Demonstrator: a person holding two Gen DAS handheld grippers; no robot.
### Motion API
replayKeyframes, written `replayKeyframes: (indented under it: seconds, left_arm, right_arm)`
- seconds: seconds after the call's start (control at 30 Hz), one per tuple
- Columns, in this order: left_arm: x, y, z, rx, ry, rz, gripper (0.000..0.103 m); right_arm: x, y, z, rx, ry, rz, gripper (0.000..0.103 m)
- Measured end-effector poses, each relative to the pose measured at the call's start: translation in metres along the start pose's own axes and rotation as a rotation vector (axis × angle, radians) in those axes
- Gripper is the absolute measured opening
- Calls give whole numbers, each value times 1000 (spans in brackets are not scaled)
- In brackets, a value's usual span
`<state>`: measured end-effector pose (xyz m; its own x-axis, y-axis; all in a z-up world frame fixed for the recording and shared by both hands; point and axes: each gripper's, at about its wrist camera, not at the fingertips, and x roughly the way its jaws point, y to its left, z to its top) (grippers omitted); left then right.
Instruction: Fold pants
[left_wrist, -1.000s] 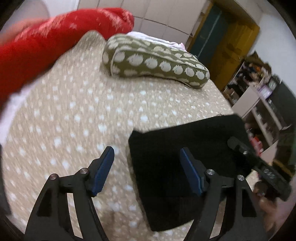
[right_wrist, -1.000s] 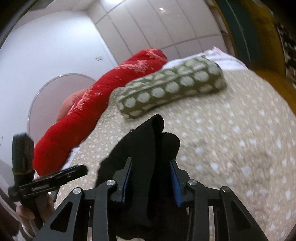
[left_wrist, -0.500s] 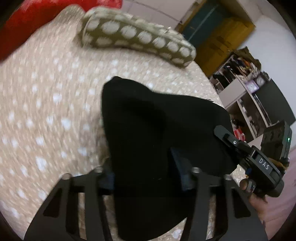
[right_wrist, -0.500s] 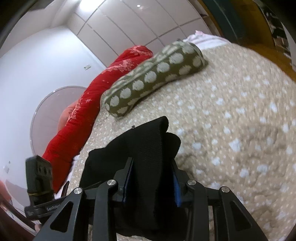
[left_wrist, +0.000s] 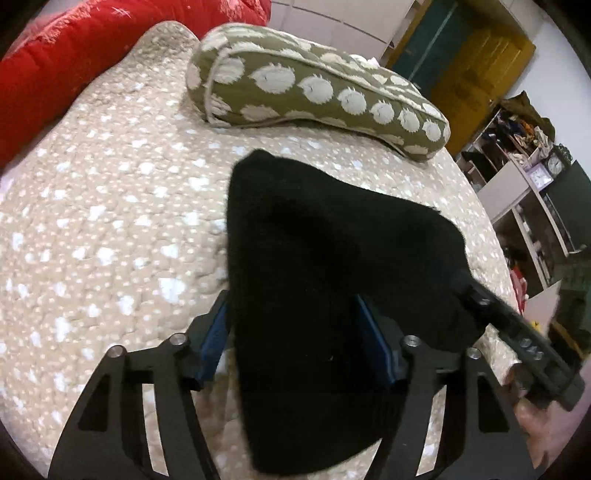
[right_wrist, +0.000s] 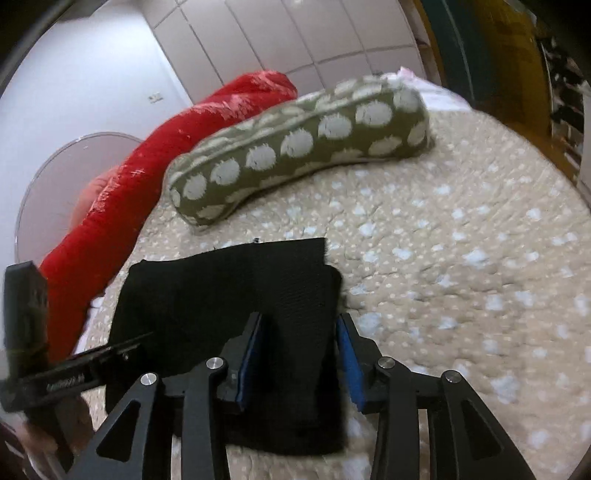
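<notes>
Lays the soft, limp black pants (right_wrist: 221, 295) flatter on the quilt (right_wrist: 461, 258) than a second ago, left gripper (left_wrist: 291, 317) just opening loosely around cloth, right gripper (right_wrist: 300, 332) easing half-open, hold unclear, best pinched at a folded edge.

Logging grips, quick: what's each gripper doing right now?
Left gripper: just been opening, pants loose between its jaws.
Right gripper: closed on pants.
</notes>
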<state>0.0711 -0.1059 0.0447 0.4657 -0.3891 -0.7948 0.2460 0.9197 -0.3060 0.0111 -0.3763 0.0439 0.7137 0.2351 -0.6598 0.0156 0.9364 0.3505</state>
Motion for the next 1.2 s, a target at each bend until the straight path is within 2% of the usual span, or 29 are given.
replayKeyframes:
  seconds: [0.07, 0.1, 0.2, 0.3, 0.43, 0.47, 0.5, 0.57, 0.67, 0.77, 1.0, 1.1, 1.2]
  left_arm:
    - [-14, 2, 1, 5, -31, 34, 67]
    - [-21, 4, 2, 6, -56, 53, 67]
    - [-31, 5, 10, 0, -95, 67, 67]
    - [-18, 1, 16, -5, -69, 114, 67]
    - [8, 1, 18, -1, -36, 180, 71]
    - [13, 3, 19, -4, -36, 177, 74]
    - [14, 5, 18, -9, -41, 178, 81]
    - [15, 10, 17, -21, -49, 183, 83]
    - [13, 12, 16, -27, -58, 173, 83]
    - [1, 10, 11, -27, -75, 186, 83]
    - [-32, 5, -9, -3, -137, 241, 83]
    - [-47, 1, -19, 10, -172, 268, 83]
    - [-63, -8, -30, 40, -212, 291, 83]
  right_arm:
    - [-23, 3, 3, -30, -43, -64, 38]
    - [-34, 5, 5, -39, -71, -62, 38]
    - [-52, 24, 14, -78, -106, 29, 38]
    - [-41, 51, 14, -167, -79, 57, 38]
    - [-11, 54, -13, -210, 33, -44, 38]
    - [-5, 51, -26, -215, 37, -60, 38]
    - [-3, 50, -31, -227, 29, -68, 38]
    - [-3, 53, -40, -272, -8, -91, 38]
    - [-9, 53, -29, -229, 23, -60, 38]
    - [-25, 53, -24, -188, 2, -4, 38]
    - [-26, 64, -32, -182, -6, -42, 38]
    - [-9, 59, -38, -175, 44, -77, 40]
    - [-21, 65, -37, -188, 23, -74, 40]
